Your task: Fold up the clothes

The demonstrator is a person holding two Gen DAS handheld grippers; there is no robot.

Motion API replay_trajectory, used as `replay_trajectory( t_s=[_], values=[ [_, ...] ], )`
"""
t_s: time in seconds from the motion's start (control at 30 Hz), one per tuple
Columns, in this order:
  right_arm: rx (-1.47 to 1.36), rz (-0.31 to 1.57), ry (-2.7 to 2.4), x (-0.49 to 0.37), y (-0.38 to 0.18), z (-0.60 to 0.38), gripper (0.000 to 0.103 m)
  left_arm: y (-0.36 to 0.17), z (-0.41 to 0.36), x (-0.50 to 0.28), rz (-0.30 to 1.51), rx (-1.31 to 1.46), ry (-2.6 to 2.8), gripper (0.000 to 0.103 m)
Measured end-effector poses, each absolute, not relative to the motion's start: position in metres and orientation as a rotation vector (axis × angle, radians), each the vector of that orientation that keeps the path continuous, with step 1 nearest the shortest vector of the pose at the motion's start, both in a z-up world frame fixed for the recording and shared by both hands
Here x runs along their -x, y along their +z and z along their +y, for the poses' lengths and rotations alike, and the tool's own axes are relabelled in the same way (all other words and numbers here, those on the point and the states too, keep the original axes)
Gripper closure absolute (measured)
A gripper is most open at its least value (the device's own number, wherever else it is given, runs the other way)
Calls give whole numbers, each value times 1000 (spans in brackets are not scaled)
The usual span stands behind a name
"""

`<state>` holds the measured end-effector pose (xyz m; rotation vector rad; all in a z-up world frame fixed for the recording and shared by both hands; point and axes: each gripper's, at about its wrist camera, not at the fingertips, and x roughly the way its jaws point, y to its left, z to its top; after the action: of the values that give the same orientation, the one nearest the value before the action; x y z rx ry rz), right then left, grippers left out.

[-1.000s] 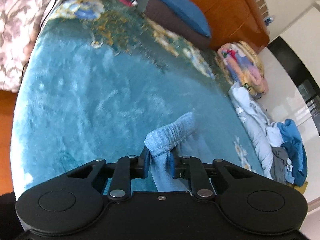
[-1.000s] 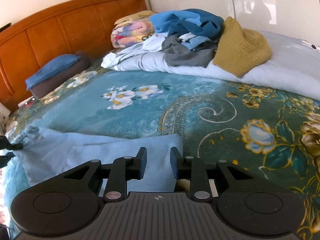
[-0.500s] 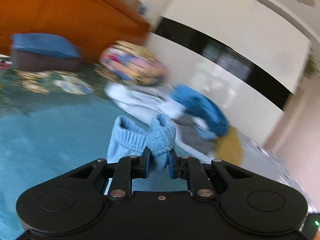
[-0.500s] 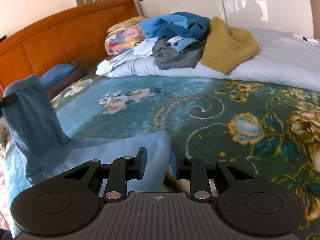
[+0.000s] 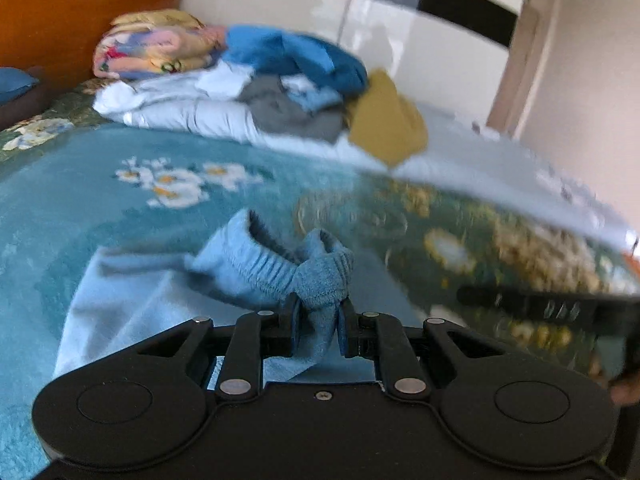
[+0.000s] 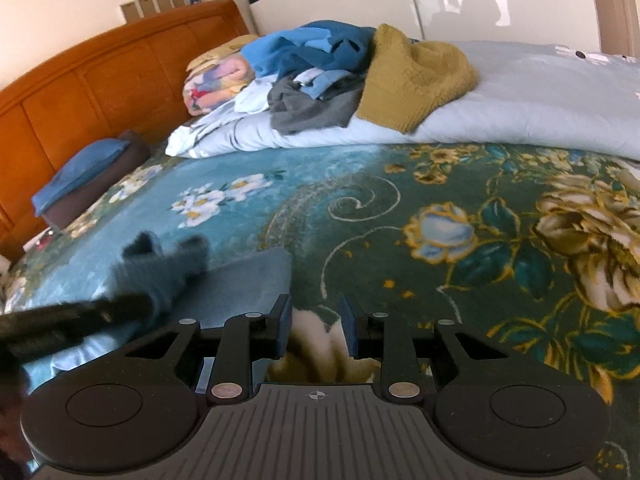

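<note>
**Bed with light blue garment, both grippers in view**

- Left gripper (image 5: 319,322): jaws narrow, clamped on the ribbed waistband of the light blue garment (image 5: 256,268). The bunched band stands up just above the fingers; the picture is blurred with movement.
- Light blue garment: the remainder lies flat on the bed (image 6: 400,184), near the edge closest to the cameras, trailing from the left gripper toward the right one. In the right wrist view its raised part (image 6: 168,268) shows blurred at left, with the flat corner reaching the right gripper's left finger.
- Right gripper (image 6: 316,330): jaws a modest gap apart. The garment's edge lies against the inner side of the left finger; the blanket's pattern shows in the gap. Whether cloth is pinched cannot be told.
- Bed: covered by a teal flowered blanket; wooden headboard (image 6: 100,88) at the far left edge.
- Pile of clothes (image 6: 320,76): blue, grey and mustard pieces heaped on a pale quilt (image 6: 540,100) along the far edge of the bed.
- Pillow (image 6: 84,176): blue over brown, against the headboard.
</note>
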<state>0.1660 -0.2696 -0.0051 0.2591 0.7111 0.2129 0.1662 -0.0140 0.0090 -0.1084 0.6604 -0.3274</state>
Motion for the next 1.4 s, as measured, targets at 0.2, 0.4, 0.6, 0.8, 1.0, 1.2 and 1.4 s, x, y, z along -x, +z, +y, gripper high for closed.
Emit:
replay_trajectory(
  t_s=[0.2, 0.4, 0.6, 0.8, 1.0, 1.2, 1.4],
  values=[
    [-253, 688, 239, -168, 2, -264, 79, 18, -2, -157, 687, 182, -407, 62],
    [-236, 662, 358, -176, 13, -241, 71, 42, 50, -132, 575, 259, -301, 46],
    [-189, 711, 499, -195, 8, -197, 68, 15, 103, -114, 636, 273, -60, 46],
    [-159, 758, 517, -226, 1, -166, 67, 1, 130, -96, 677, 340, 22, 46],
    [-160, 802, 530, -240, -4, -153, 64, 6, 135, -90, 670, 348, 21, 46],
    [-218, 840, 522, -240, -5, -158, 93, 4, 133, -91, 680, 352, 5, 45],
    [-295, 766, 489, -226, 17, -184, 95, 2, 135, -90, 686, 364, 5, 44]
  ],
)
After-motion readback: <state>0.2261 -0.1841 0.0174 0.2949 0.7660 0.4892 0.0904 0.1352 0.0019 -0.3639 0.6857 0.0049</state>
